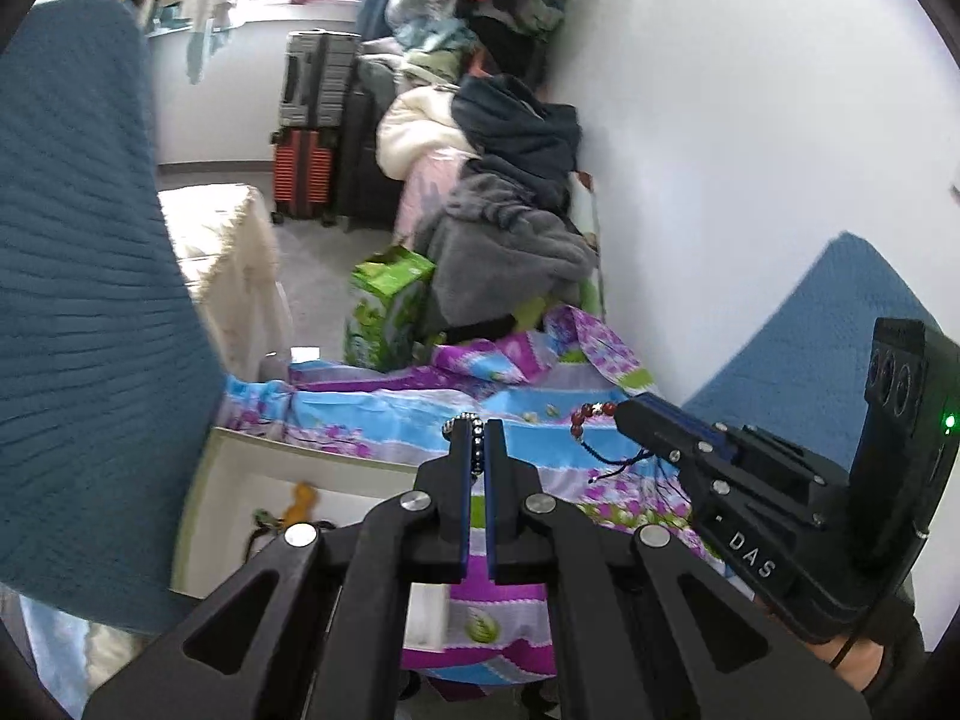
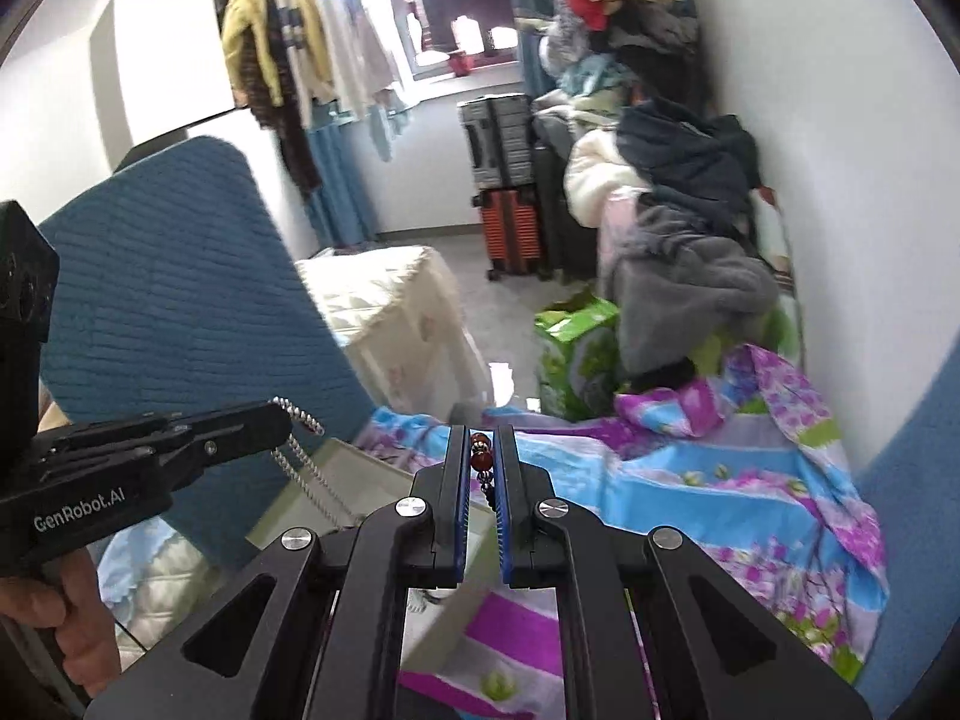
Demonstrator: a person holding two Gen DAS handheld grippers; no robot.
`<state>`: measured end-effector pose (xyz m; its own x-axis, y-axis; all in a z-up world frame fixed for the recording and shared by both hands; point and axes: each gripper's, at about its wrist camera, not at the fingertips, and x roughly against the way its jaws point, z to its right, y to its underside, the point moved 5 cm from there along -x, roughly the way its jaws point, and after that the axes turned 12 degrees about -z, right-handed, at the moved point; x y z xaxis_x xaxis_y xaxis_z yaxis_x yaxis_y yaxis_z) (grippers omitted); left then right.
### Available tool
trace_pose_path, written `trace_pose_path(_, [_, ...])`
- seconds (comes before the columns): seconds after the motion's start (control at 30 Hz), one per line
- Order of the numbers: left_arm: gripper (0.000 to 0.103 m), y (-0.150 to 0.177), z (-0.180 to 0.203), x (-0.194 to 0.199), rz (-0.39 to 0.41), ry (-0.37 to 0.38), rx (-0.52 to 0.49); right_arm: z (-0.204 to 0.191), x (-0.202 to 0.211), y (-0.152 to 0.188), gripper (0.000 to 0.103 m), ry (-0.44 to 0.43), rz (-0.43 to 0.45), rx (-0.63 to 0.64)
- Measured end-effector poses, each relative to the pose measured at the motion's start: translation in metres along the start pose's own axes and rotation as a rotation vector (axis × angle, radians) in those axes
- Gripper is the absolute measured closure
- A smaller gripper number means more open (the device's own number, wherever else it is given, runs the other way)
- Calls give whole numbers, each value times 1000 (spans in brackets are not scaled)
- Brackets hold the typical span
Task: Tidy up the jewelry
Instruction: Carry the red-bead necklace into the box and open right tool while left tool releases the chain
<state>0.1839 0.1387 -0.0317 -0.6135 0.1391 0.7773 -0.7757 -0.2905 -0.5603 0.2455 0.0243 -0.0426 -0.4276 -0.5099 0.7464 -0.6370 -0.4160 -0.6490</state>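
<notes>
My left gripper [image 1: 478, 429] is shut on a silver bead chain [image 1: 476, 450], held in the air above the flowered cloth; in the right wrist view the left gripper [image 2: 282, 414] shows the chain [image 2: 306, 468] hanging down from its tip. My right gripper [image 2: 482, 435] is shut on a red-brown bead bracelet [image 2: 480, 456] with a dark tassel below. In the left wrist view the right gripper [image 1: 624, 411] holds the bracelet [image 1: 591, 417] with its cord trailing down. A white open box [image 1: 240, 480] lies below left, with a yellow item [image 1: 300, 501] inside.
A flowered blue and purple cloth [image 2: 720, 480] covers the surface under both grippers. Blue chair backs [image 1: 78, 300] stand at left and right. A green bag [image 2: 576, 354], a cream-covered stand [image 2: 390, 312], suitcases [image 2: 510, 192] and piled clothes [image 2: 690, 228] lie beyond.
</notes>
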Motion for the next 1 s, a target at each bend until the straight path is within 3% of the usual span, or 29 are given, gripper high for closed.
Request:
trace_pose_path(0.37, [100,27,-84,-37,-58,-69,141,-47,-77,18,98,-63,-122,66])
trace_pose_path(0.67, [100,58,-113,-89,-180,-84,196,-52,-139,54,98,-53,-263,78])
trace_pose_path(1.0, [100,88,-127,-129,-277,-92,226,-45,-179,85,98,-35,-367,88])
